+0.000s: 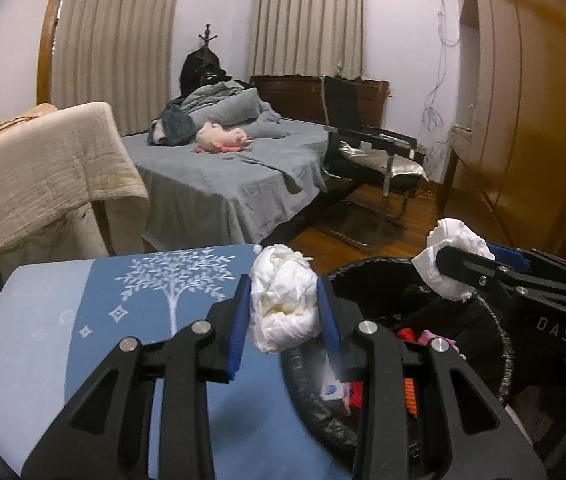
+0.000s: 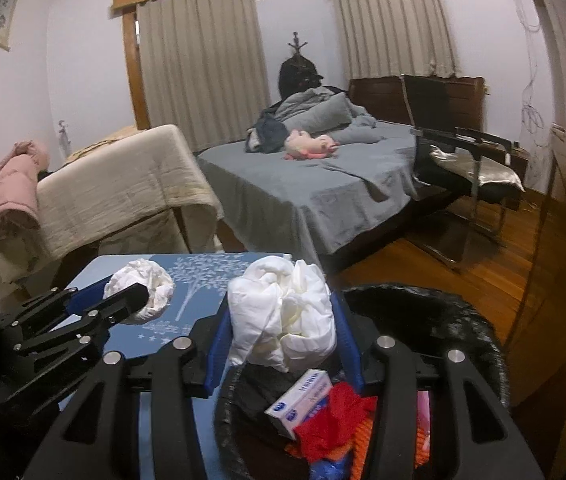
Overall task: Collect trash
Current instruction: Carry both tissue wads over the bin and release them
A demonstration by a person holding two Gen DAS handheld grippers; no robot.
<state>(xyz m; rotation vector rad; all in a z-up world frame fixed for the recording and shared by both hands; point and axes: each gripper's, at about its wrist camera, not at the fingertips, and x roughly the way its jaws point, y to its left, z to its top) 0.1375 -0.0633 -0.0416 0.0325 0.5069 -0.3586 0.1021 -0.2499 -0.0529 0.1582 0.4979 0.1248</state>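
The left gripper (image 1: pixel 283 316) squeezes a white paper ball (image 1: pixel 283 300) between its blue pads, above the blue table (image 1: pixel 63 320) and close to the bin's left rim. To the right, the right gripper (image 2: pixel 283 332) squeezes a bigger white paper wad (image 2: pixel 283 312) over the black trash bin (image 2: pixel 463 320). A small box (image 2: pixel 299 404) and red scraps (image 2: pixel 335 412) lie inside the bin.

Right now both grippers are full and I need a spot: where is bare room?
Free: the blue tabletop left of the left gripper, around the printed tree. Crowded: the black-lined bin, where a small box and red scraps lie.
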